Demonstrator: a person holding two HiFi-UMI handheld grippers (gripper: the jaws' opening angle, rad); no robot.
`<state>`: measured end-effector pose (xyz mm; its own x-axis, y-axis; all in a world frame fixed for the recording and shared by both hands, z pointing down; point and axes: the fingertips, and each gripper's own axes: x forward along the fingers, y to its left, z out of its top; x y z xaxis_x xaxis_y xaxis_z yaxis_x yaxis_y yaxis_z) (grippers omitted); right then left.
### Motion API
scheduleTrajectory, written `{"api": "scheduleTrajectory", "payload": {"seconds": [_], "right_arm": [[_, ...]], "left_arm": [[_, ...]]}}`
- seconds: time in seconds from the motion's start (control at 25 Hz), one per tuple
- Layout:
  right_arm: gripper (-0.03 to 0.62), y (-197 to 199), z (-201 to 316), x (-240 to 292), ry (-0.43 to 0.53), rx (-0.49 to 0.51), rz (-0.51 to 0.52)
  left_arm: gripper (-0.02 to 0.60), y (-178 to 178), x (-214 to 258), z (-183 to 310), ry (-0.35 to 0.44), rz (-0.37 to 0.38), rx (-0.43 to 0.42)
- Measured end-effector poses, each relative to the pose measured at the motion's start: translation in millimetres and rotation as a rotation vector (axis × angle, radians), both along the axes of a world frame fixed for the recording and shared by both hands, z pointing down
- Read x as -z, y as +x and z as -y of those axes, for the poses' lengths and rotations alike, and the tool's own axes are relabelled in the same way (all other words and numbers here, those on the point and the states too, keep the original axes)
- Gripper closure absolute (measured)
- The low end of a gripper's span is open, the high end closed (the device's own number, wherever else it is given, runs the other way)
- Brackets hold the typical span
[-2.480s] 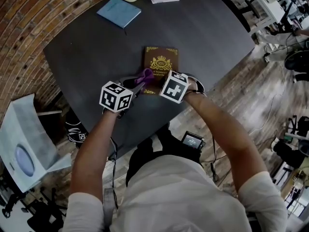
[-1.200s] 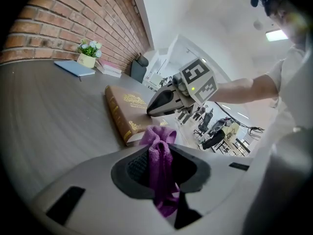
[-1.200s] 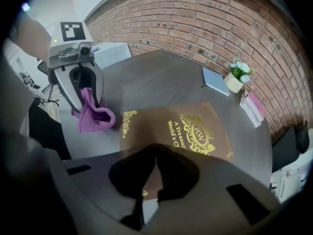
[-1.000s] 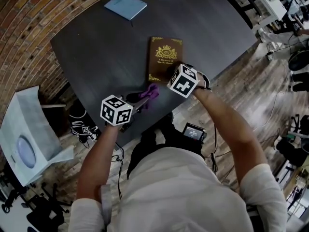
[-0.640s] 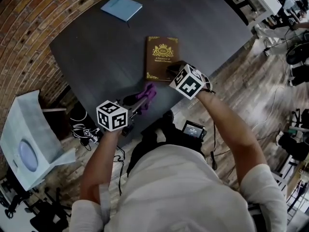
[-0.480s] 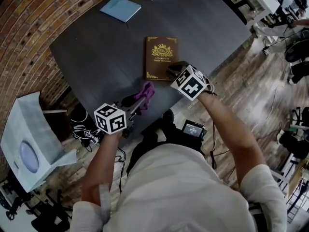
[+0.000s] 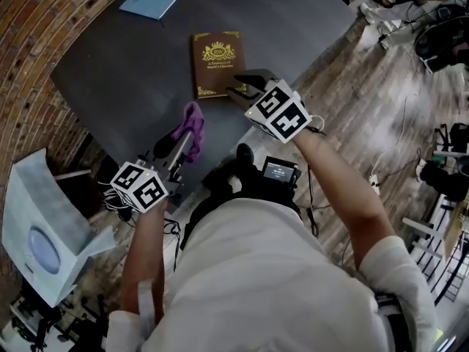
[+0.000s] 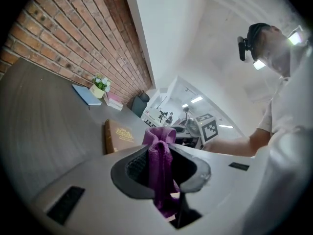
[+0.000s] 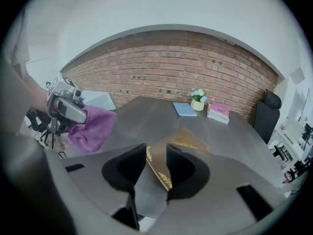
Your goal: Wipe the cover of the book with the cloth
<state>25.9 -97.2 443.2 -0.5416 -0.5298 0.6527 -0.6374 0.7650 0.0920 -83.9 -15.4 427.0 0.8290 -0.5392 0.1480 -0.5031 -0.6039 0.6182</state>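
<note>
A brown book with gold print lies flat on the dark table. My left gripper hangs over the table's near edge, shut on a purple cloth. In the left gripper view the cloth hangs pinched between the jaws, with the book lying beyond. My right gripper hovers over the book's near right corner. Its jaws have just been opening and stand apart with nothing gripped. In the right gripper view the book shows through the gap of that gripper.
A blue notebook lies at the table's far left. A small flower pot and pink books stand by the brick wall. A white box sits on the floor to the left. Wooden floor lies right of the table edge.
Both grippers have lifted and drawn back toward the person. The right gripper's jaws have opened above the book's near corner. The left gripper keeps its hold on the cloth.
</note>
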Motion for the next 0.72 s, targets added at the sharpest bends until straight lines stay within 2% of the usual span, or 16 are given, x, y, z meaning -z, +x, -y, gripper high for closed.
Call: {"api": "scheduleTrajectory", "payload": {"seconds": [0.24,0.44,0.72], "right_arm": [[0.457,8.0,-32.3,30.1,0.046,-0.089,0.129],[0.461,20.7,-75.7,62.0,0.057,-0.152,0.277],[0.477,49.9,-123.4,97.5,0.058,-0.163,0.409]], "left_arm": [[0.502,-1.5,21.4,-8.6,0.052,-0.034,-0.015],[0.502,-2.2,49.5,-30.8,0.098,-0.052,0.000],[0.502,13.9,90.9,-62.9,0.170,-0.069,0.045]]}}
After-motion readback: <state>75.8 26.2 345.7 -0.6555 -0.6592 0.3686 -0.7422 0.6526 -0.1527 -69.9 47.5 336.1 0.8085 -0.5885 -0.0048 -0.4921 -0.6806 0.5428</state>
